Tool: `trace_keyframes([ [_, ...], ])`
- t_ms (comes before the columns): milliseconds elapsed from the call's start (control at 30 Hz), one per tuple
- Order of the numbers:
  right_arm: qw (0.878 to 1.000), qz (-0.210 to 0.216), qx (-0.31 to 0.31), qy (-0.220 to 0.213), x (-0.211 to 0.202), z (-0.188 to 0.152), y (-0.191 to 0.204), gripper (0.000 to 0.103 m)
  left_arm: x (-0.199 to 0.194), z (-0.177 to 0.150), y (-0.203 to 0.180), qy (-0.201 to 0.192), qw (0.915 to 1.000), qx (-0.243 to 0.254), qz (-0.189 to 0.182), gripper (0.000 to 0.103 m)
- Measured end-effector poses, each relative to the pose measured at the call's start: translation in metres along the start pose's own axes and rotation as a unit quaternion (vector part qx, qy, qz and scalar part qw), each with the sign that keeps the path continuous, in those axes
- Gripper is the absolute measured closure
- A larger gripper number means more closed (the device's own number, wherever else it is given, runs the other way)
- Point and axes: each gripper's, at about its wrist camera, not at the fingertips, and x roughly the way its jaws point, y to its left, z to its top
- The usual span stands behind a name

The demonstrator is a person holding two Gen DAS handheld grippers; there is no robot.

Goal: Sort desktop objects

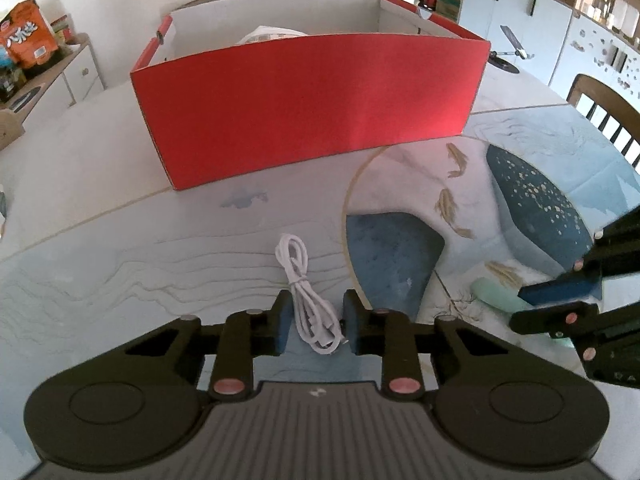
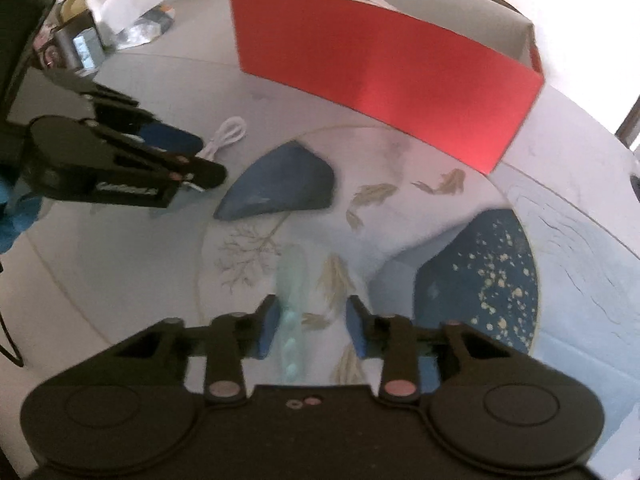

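Observation:
A coiled white cable lies on the table between the fingers of my left gripper, which is open around its near end. The cable also shows in the right wrist view, partly hidden by the left gripper. A pale green, elongated object lies on the table between the fingers of my right gripper, which is open. It also shows in the left wrist view, beside the right gripper. A red cardboard box with a white inside stands open behind them, also visible in the right wrist view.
The tablecloth has a blue whale and fish print. Something white lies inside the box. A chair stands at the right, a cabinet with snack bags at the left. Clutter and bags sit at the far table edge.

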Motion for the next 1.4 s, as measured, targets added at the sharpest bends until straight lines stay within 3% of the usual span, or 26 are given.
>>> trace_keyframes([
  [33,1.0,-0.002,-0.005,0.0,0.0,0.001,0.003,0.091,0.0,0.0,0.0,0.0,1.0,-0.002,-0.001,0.079],
  [233,1.0,0.014,0.026,-0.003,0.0,0.003,0.003,0.092,-0.001,0.002,0.008,0.008,0.9993,-0.033,-0.014,0.08],
  [433,0.996,0.032,0.08,-0.017,-0.011,0.006,-0.01,0.092,-0.008,0.002,0.012,0.006,0.9986,-0.048,-0.022,0.095],
  [933,0.993,0.036,0.105,-0.045,-0.033,0.012,-0.015,0.092,-0.03,0.003,0.014,-0.009,0.9975,-0.063,-0.031,0.096],
  [1400,0.989,0.024,0.125,-0.076,-0.057,0.034,-0.034,0.092,-0.063,0.037,0.002,-0.052,0.9958,-0.063,-0.042,0.096],
])
